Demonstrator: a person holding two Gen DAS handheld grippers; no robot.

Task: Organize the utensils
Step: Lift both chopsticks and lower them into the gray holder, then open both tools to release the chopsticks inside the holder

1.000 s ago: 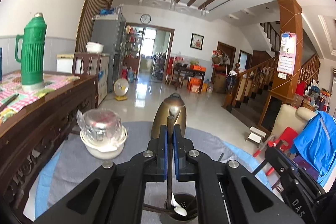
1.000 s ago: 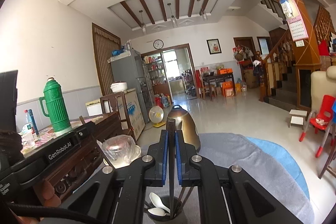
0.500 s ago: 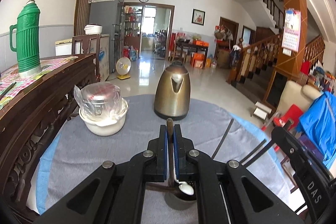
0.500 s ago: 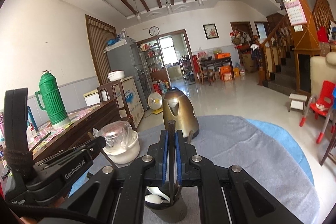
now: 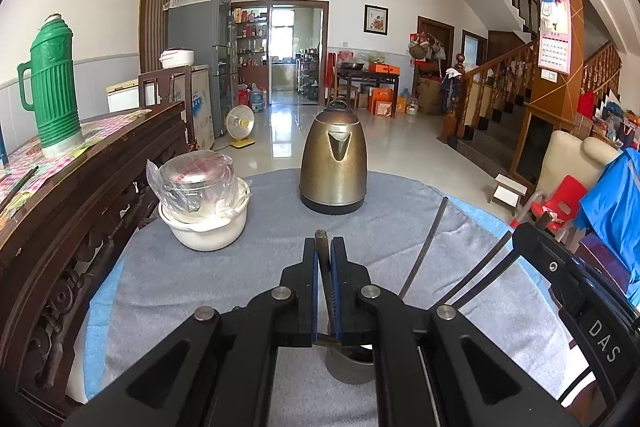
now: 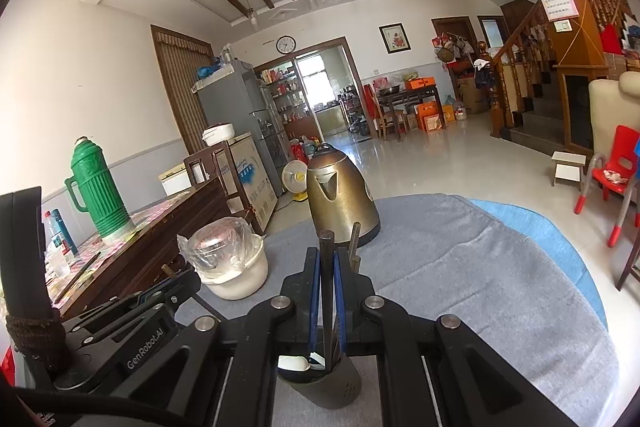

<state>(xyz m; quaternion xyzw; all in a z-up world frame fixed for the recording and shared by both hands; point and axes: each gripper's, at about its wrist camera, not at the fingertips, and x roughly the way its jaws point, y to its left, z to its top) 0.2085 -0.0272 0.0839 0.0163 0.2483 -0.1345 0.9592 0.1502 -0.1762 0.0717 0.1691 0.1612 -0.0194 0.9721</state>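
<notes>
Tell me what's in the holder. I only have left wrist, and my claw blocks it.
Observer: White spoons sit in the holder.
Operator: Right claw state?
Observer: The right claw is shut on a dark chopstick that points down into the holder.
Operator: Anything else there?
Observer: A brownish stick stands just behind that claw; its lower end is hidden.
</notes>
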